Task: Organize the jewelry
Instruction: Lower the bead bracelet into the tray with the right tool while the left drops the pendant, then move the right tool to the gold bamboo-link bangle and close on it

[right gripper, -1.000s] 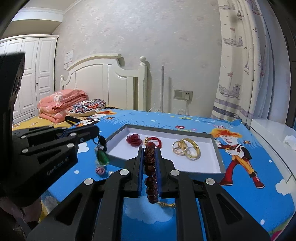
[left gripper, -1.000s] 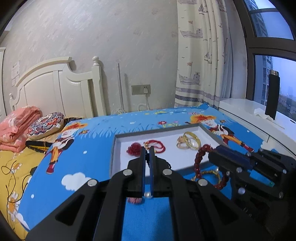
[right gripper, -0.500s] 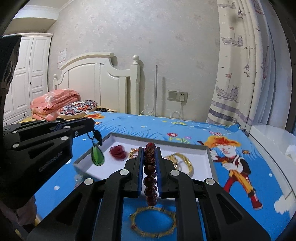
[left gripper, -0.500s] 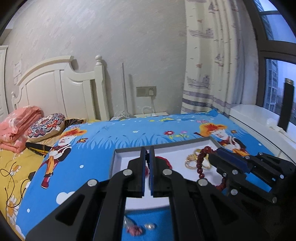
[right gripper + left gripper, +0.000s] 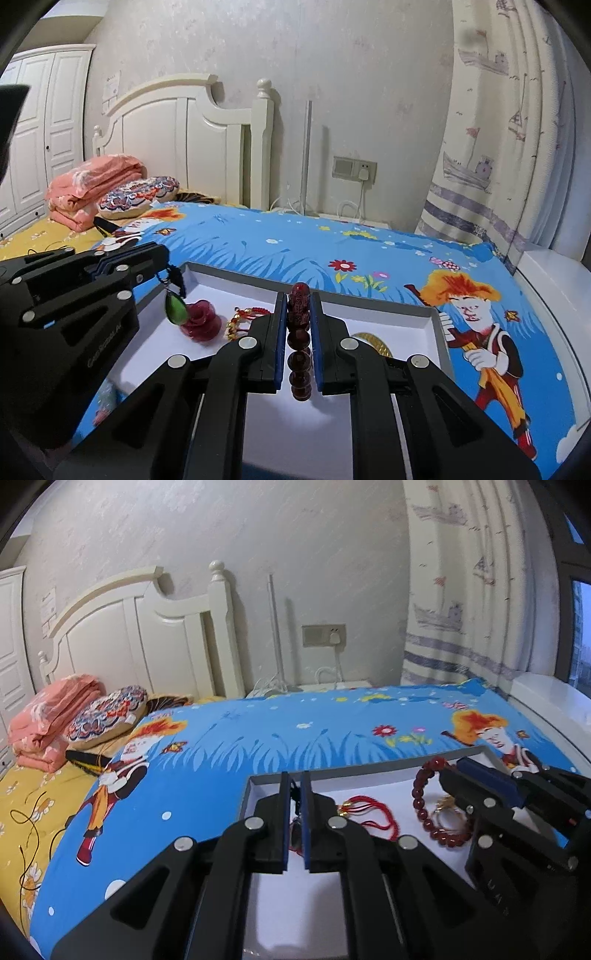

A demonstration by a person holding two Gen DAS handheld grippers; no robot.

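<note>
A grey tray lined in white (image 5: 258,786) (image 5: 369,299) lies on the blue cartoon bedsheet. My left gripper (image 5: 294,779) (image 5: 162,258) hovers over its left end. Its jaws are opening, with the dark cord of a green pendant (image 5: 175,310) still between the pads; the pendant hangs free beside a red rose (image 5: 201,321). My right gripper (image 5: 299,299) (image 5: 461,768) is shut on a dark red bead bracelet (image 5: 299,339) (image 5: 421,805), held over the tray's middle. A red cord with a gold charm (image 5: 369,808) and gold bangles (image 5: 373,341) lie in the tray.
A white headboard (image 5: 129,635), folded pink blanket (image 5: 48,716) and patterned cushion (image 5: 107,716) are at the far left. A wall socket (image 5: 354,170), curtain (image 5: 498,129) and white sill (image 5: 554,280) line the back and right. Blue sheet surrounds the tray.
Both grippers moved forward over the tray, carrying the pendant and the bead bracelet. The loose pieces on the sheet in front dropped out of view. The gap between the left pads widened.
</note>
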